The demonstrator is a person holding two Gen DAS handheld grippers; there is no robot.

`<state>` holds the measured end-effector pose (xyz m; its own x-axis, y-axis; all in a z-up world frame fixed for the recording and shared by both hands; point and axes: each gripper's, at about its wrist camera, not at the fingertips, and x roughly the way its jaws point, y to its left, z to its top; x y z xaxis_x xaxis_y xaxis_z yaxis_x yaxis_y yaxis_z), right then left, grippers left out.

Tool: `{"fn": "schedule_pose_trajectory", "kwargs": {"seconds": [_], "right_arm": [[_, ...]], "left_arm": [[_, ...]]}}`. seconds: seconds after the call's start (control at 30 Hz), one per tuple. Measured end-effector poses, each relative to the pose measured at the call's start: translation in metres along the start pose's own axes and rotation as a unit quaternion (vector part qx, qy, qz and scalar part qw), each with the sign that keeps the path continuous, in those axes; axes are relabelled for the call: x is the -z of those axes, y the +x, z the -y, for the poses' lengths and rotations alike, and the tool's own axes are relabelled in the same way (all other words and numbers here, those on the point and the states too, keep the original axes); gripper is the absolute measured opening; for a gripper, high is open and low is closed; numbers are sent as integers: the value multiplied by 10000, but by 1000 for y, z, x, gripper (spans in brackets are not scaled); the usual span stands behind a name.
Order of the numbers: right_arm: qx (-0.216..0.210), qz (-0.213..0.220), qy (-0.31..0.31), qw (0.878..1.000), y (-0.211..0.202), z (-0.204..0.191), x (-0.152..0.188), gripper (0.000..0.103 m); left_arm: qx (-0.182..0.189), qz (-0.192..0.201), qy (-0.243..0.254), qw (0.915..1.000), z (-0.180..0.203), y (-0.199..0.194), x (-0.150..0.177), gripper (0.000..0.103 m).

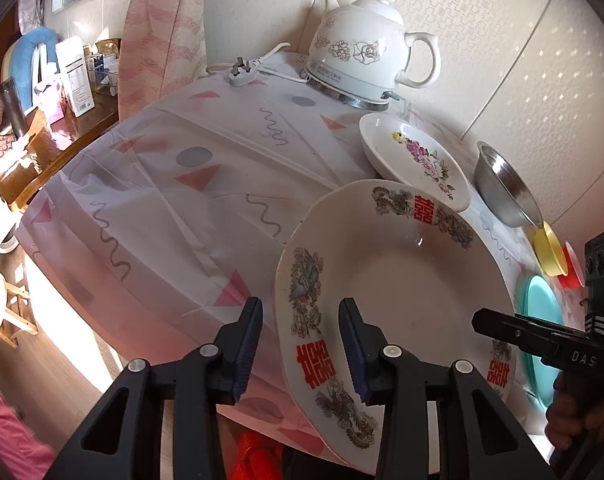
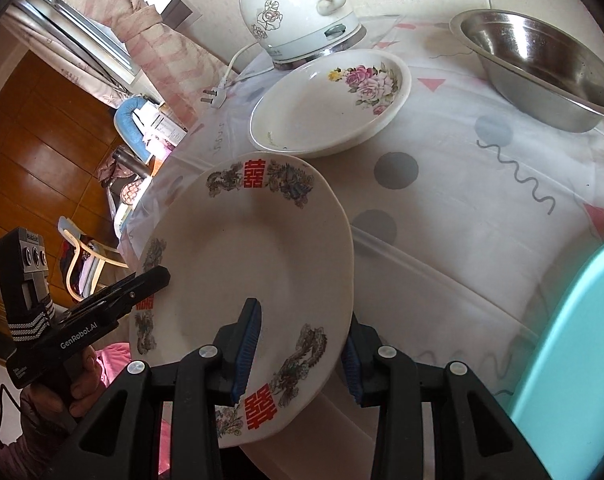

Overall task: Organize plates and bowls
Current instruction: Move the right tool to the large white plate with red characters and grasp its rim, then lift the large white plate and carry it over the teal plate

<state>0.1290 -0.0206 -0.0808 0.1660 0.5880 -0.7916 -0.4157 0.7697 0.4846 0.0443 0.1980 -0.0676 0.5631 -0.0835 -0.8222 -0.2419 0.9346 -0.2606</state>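
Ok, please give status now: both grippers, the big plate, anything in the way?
Left gripper and right gripper both straddle the rim of the big plate. Plate tilted above the table. Flowered dish close behind.

Dragon-patterned plate [image 2: 254, 264] between both claws' pads, flowered dish [image 2: 325, 108] and steel bowl [image 2: 541, 68] beyond.

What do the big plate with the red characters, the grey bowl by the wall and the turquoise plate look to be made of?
Big plate: probably glazed ceramic, being glossy cream-white with printed dragons and red characters.
Grey bowl: metal, likely stainless steel, with a brushed mirror-like sheen.
Turquoise plate: seemingly plastic, a flat uniform matte colour; hard to be sure.
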Motion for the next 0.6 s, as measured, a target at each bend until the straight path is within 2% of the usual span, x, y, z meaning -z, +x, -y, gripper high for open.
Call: {"fn": "schedule_pose_trajectory", "kwargs": {"seconds": [0.07, 0.2, 0.43, 0.6], "right_arm": [[24, 32, -21, 10000, 1, 0, 1, 38], [112, 46, -139, 9998, 3, -4, 0, 37], [229, 137, -163, 9995, -6, 2, 3, 37], [346, 314, -423, 9980, -23, 2, 7, 37]], "left_arm": [[17, -34, -4, 10000, 3, 2, 0, 32], [-229, 4, 95, 9997, 11, 1, 1, 31], [-222, 19, 232, 9995, 21, -4, 5, 31], [-193, 97, 416, 9989, 35, -7, 10, 31]]}}
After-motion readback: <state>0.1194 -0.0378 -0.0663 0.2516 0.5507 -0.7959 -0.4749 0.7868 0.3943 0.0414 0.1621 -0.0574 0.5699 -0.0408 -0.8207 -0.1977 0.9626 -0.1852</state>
